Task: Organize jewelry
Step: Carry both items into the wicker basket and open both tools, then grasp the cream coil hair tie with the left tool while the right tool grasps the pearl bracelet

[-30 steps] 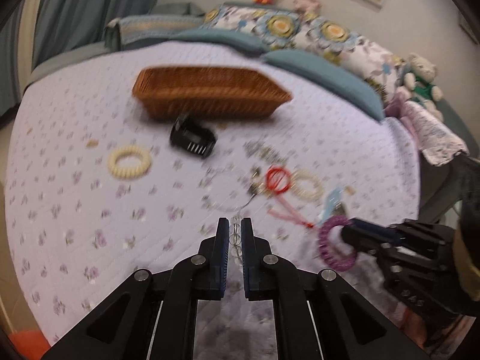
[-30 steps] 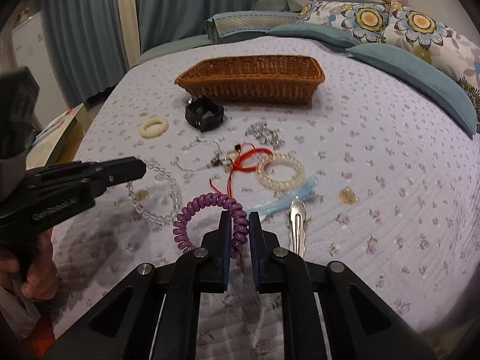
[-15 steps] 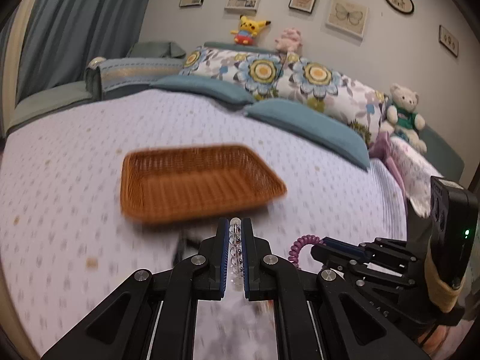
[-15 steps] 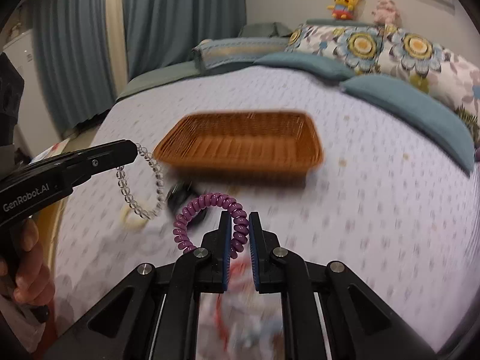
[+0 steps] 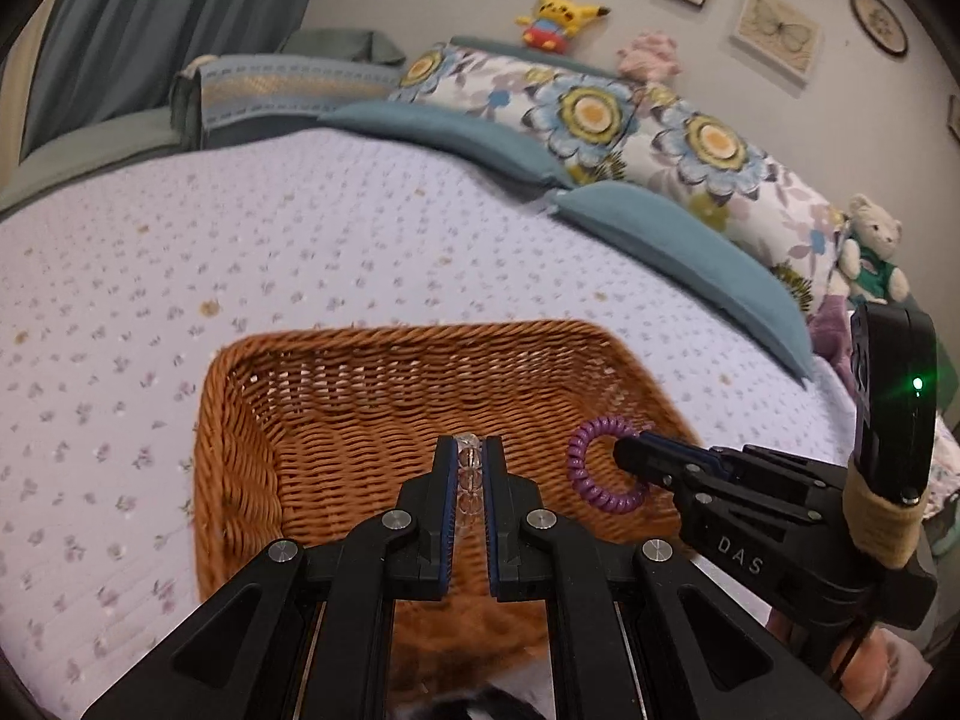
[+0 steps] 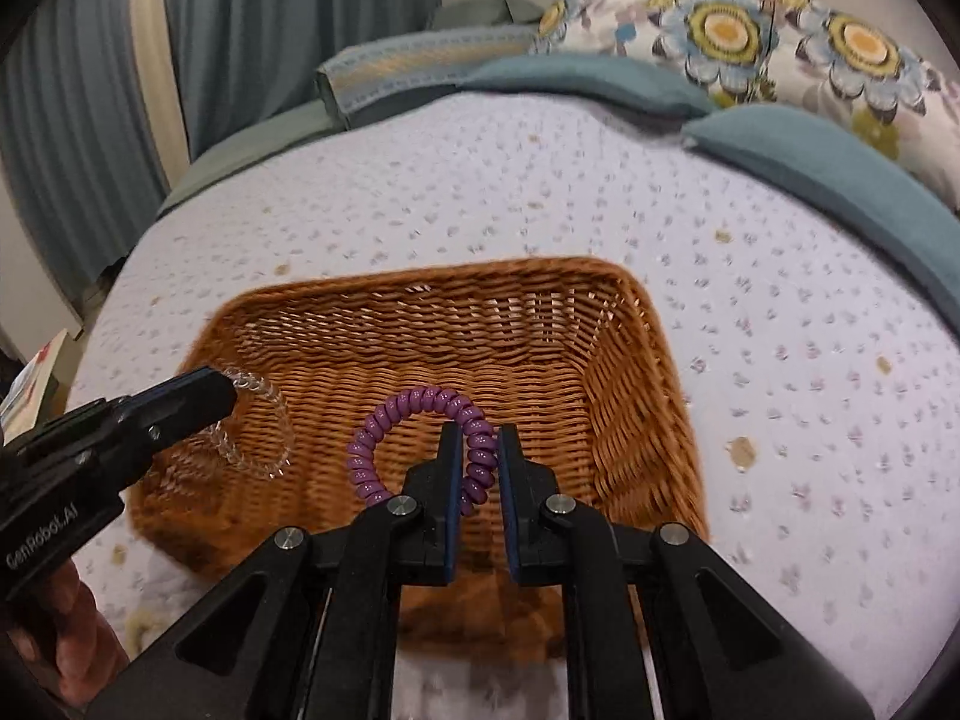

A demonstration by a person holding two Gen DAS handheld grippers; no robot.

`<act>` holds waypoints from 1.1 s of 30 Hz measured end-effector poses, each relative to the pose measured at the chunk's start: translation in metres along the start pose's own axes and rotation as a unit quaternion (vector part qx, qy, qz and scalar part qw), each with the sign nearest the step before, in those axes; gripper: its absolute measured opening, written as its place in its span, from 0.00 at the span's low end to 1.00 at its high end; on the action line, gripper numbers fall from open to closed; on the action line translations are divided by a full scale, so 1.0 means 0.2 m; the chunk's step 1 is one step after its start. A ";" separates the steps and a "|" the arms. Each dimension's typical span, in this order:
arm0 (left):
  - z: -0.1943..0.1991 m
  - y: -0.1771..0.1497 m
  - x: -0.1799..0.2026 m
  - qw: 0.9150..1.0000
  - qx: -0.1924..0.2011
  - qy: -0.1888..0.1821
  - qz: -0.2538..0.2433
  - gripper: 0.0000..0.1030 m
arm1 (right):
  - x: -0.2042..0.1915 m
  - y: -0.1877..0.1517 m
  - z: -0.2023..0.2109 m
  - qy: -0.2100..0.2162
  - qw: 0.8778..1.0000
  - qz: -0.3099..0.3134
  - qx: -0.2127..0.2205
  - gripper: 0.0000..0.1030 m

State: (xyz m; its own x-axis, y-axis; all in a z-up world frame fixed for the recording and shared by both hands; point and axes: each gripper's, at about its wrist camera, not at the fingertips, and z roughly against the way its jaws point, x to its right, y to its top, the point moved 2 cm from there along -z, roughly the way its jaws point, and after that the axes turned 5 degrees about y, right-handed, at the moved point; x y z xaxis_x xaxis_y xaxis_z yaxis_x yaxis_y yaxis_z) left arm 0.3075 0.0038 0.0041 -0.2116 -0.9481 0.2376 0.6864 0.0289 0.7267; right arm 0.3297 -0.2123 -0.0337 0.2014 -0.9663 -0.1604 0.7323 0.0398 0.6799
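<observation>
A brown wicker basket (image 5: 336, 420) (image 6: 630, 372) stands on the quilted bed, and nothing lies inside it. My left gripper (image 5: 468, 450) is shut on a clear bead bracelet (image 5: 468, 468) and holds it over the basket's near part. In the right wrist view the left gripper (image 6: 222, 387) comes in from the left with the clear bracelet (image 6: 264, 438) hanging in a loop. My right gripper (image 6: 480, 438) is shut on a purple coil bracelet (image 6: 414, 414) above the basket. It also shows in the left wrist view (image 5: 624, 456), with the purple coil bracelet (image 5: 579, 462).
The lilac floral quilt (image 5: 300, 240) spreads around the basket. Teal and floral pillows (image 5: 660, 138) line the bed's far side, with plush toys (image 5: 558, 15) behind. Curtains (image 6: 270, 30) hang at the left. The other jewelry is out of view below.
Both grippers lifted their bracelets off the quilt and moved forward over the basket. The loose jewelry on the bed has dropped out of view.
</observation>
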 end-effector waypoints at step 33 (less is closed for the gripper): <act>1.04 -0.42 -0.09 0.992 0.101 0.059 0.037 0.45 | -0.02 -0.39 0.89 0.004 0.999 -0.004 0.053 0.47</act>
State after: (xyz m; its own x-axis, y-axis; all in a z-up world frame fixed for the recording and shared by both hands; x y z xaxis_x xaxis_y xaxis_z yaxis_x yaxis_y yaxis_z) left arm 0.1093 0.0837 0.0737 -0.0749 -0.9711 0.2268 0.5405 0.1516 0.8276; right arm 0.1553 -0.2573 0.0410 0.2008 -0.9646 -0.1708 0.6605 0.0046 0.7508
